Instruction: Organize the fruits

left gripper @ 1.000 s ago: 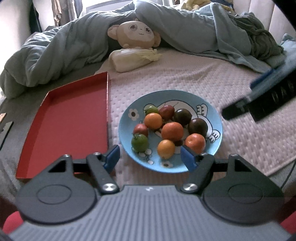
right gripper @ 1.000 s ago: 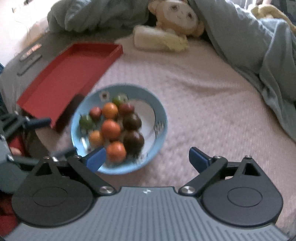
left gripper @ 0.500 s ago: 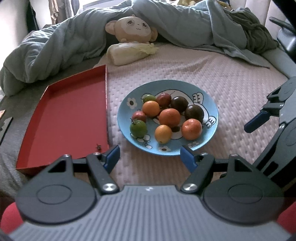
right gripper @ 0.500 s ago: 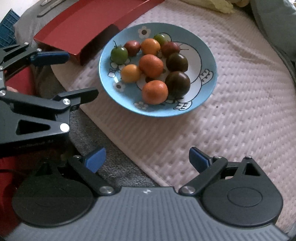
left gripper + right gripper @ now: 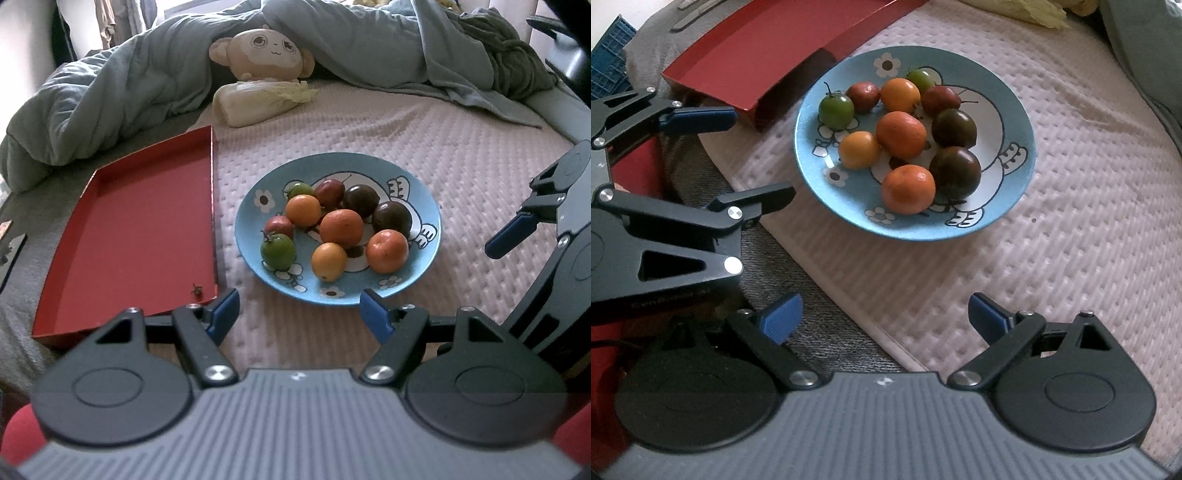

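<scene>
while both tools hang above the bed, the left gripper (image 5: 299,310) has its blue pads spread wide with nothing between them, and the right gripper (image 5: 884,314) is likewise wide apart and empty. the fruits (image 5: 341,229), nine or so, sit on the blue plate (image 5: 430,206) on the white quilted mat (image 5: 461,147). the red tray (image 5: 140,229) lies at nine o'clock of the plate, just beside it. a small dark speck in the tray's near corner is too small to identify.

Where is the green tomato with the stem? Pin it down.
In the left wrist view, the green tomato sits at the plate's left edge nearest the red tray, just below a small red fruit.
</scene>
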### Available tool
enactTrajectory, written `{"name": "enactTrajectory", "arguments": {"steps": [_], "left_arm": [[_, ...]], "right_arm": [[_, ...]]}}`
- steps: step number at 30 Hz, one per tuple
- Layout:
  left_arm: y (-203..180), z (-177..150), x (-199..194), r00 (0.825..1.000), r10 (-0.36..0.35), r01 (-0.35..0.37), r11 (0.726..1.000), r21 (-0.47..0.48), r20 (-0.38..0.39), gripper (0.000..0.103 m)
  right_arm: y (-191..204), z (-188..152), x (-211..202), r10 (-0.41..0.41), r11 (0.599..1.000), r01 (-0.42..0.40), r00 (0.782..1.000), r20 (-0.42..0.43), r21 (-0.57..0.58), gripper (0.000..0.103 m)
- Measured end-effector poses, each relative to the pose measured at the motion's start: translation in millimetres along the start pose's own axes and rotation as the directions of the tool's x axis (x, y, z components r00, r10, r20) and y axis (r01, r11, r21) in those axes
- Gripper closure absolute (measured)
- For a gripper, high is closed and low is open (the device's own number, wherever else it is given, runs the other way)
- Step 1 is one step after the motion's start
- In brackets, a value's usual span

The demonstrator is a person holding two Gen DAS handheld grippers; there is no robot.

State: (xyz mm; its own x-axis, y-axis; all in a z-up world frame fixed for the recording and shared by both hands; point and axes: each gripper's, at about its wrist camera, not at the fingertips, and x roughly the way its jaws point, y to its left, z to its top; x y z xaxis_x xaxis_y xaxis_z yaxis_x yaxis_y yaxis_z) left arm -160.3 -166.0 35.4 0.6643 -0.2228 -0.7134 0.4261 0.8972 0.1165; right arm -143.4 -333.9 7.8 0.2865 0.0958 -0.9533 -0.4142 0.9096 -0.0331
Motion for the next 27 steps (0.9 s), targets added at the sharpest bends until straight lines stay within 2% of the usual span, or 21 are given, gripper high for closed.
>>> {"name": "enactTrajectory", "arguments": {"steps": [27], "left_arm": [[-2.7, -2.5, 1.1, 1.000, 0.008, -0.008, 1.000, 0.001, 0.000, 0.029]], "right_arm": [[1.9, -1.6, -0.3, 0.003, 1.000, -0.003, 1.000, -0.007, -0.012, 0.005]]}}
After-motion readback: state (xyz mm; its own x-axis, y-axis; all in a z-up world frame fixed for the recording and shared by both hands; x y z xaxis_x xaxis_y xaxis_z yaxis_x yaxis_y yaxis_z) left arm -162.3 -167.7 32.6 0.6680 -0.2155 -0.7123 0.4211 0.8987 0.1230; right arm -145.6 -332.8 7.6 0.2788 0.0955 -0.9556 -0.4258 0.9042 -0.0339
